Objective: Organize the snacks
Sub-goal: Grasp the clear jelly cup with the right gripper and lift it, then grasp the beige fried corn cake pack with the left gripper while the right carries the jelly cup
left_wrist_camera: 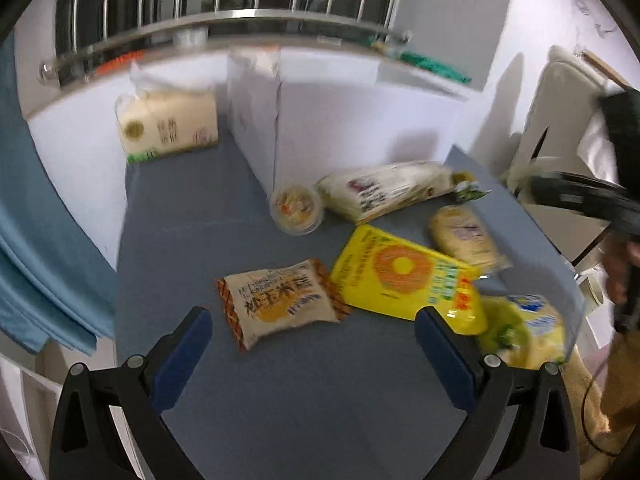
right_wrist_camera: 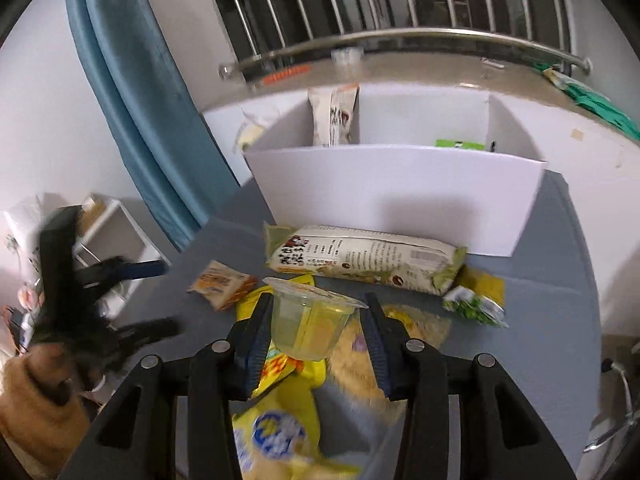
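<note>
My right gripper [right_wrist_camera: 314, 320] is shut on a clear jelly cup [right_wrist_camera: 310, 322] and holds it above the snack pile. My left gripper [left_wrist_camera: 312, 332] is open and empty, just above a beige and orange cracker packet [left_wrist_camera: 280, 302]. On the blue-grey table [left_wrist_camera: 200, 240] lie a yellow packet [left_wrist_camera: 408, 280], a long white packet [left_wrist_camera: 384, 192], a second jelly cup [left_wrist_camera: 296, 210] and a pale bun pack [left_wrist_camera: 466, 236]. The white divided box [right_wrist_camera: 396, 192] stands at the back; an upright white packet [right_wrist_camera: 334, 114] is in its left compartment and something green [right_wrist_camera: 460, 144] in the middle one.
A cream tissue-like pack [left_wrist_camera: 168, 128] stands left of the box. A blue curtain [left_wrist_camera: 36, 264] hangs on the left. A metal railing [right_wrist_camera: 400, 36] and ledge run behind the box. A white chair [left_wrist_camera: 560, 128] is on the right.
</note>
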A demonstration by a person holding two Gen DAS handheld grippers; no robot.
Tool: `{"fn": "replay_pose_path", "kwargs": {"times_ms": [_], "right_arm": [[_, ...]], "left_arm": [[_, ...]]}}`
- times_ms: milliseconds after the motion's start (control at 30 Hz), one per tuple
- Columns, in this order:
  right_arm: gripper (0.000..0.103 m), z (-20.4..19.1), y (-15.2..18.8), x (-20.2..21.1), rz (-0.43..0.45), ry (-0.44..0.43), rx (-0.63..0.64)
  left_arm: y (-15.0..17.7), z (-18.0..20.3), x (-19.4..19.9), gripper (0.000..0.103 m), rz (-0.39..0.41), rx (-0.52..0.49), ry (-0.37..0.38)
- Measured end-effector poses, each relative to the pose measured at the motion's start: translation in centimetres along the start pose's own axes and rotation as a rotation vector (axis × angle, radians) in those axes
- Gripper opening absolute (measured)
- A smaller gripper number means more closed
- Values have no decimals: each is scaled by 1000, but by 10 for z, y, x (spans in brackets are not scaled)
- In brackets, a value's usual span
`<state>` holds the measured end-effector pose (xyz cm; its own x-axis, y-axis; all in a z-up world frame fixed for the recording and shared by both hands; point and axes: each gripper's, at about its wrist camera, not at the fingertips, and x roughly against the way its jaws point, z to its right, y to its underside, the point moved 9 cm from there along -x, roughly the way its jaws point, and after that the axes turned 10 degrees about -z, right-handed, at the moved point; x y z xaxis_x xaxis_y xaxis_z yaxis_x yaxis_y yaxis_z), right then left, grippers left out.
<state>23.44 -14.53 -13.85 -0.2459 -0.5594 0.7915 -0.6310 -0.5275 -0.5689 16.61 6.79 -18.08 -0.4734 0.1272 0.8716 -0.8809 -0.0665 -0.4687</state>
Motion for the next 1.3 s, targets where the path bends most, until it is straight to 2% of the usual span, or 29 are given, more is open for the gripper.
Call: {"fn": "replay_pose_path", "kwargs": {"times_ms": [67, 167, 233, 333, 367, 400, 433, 500, 567, 733, 867, 1067, 1167, 1233, 1300], "right_arm": [[47, -7, -3, 8, 25, 3, -20], [47, 2, 6, 32, 56, 17, -53], [47, 3, 4, 32, 60, 18, -66], [47, 4, 10, 35, 55, 30, -62], [47, 4, 11, 35, 56, 34, -59], [48, 3, 11, 35, 56, 33, -59], [47, 4, 12, 36, 57, 33, -60], [47, 4, 14, 34, 58, 35, -58], [47, 3, 15, 35, 58, 32, -55], [48, 5, 11, 35, 73, 15, -72], [48, 7, -9, 38, 94, -7, -85], [48, 19, -63, 47, 143, 12, -84], [48, 31, -98, 49, 174, 5, -102], [48, 42, -124, 45, 181, 32, -106], [48, 55, -146, 39, 188, 62, -115]], "left_arm": [[-5, -11, -12, 103, -20, 42, -28], [-9, -20, -28, 103, -63, 124, -22], [-9, -21, -37, 103, -82, 149, -30], [-7, -19, -44, 100, -80, 161, -81], [-7, -20, -44, 96, -77, 159, -101], [-7, -21, -42, 73, -68, 148, -138], [-7, -22, -40, 66, -68, 146, -148], [-5, -23, -36, 65, -60, 170, -86], [-4, -24, -29, 65, -48, 169, -83], [-16, -13, 13, 65, 63, 164, -20], [-47, 4, 56, 65, 177, 122, 6], [-123, 32, 101, 65, 299, 42, 36], [-163, 46, 106, 65, 329, 12, 40], [-185, 49, 101, 65, 333, -6, 26], [-207, 51, 89, 65, 322, -6, 43]]}}
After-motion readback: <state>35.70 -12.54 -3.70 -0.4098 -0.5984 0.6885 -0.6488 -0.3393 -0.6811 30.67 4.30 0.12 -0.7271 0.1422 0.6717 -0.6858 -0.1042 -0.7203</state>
